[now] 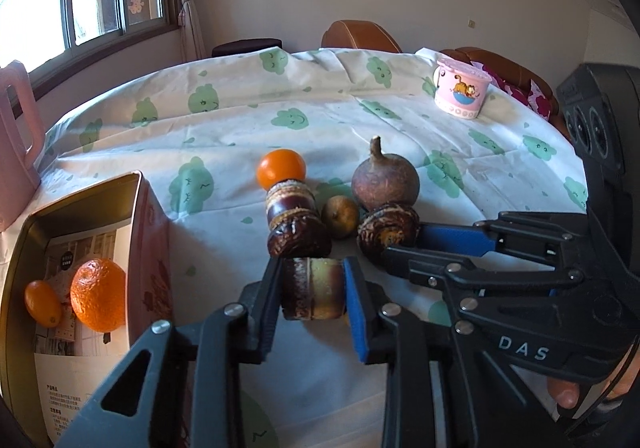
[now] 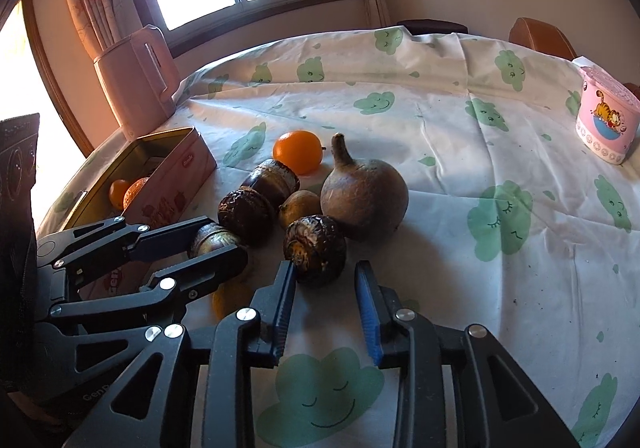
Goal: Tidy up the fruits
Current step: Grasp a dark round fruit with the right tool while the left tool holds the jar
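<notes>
My left gripper (image 1: 314, 280) is shut on a short brown-and-green banded fruit piece (image 1: 314, 294); in the right wrist view the same gripper (image 2: 222, 242) has it low over the cloth. My right gripper (image 2: 325, 268) is open, and a dark round corm (image 2: 316, 248) lies on the cloth at its fingertips, touching one tip. Behind lie a long dark banded fruit (image 1: 294, 220), a small yellow-brown fruit (image 1: 340, 216), an orange mandarin (image 1: 281, 168) and a big brown stemmed fruit (image 1: 386, 180). The open tin (image 1: 136, 188) at left holds an orange (image 1: 98, 296) and a kumquat (image 1: 42, 304).
A pink kettle (image 2: 136, 80) stands behind the tin near the window. A pink cartoon cup (image 2: 606, 120) sits at the far right of the round, cloud-print table. Brown chairs (image 1: 360, 34) ring the far edge. A small orange fruit (image 2: 228, 302) lies partly hidden under my left gripper.
</notes>
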